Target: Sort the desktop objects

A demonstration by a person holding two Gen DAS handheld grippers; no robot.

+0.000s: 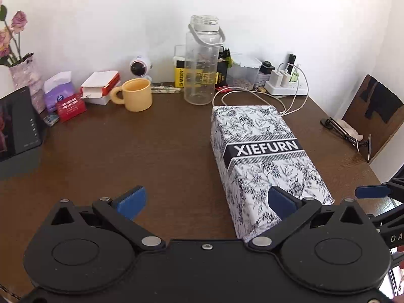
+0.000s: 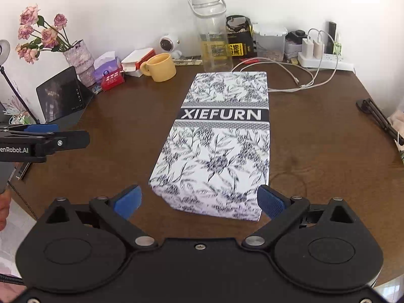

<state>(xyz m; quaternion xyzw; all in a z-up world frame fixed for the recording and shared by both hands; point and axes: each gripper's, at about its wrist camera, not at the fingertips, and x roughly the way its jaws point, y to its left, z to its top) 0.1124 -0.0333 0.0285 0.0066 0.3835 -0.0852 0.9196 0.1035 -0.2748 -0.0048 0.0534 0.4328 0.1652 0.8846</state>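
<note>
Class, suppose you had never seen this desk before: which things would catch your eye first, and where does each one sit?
First comes the patterned XIEFURN box, lying lengthwise mid-desk, right ahead of the open right gripper. Behind it stands a tall clear bottle near the wall, with a yellow mug to its left. At far left, pink roses lean out of a vase.
</note>
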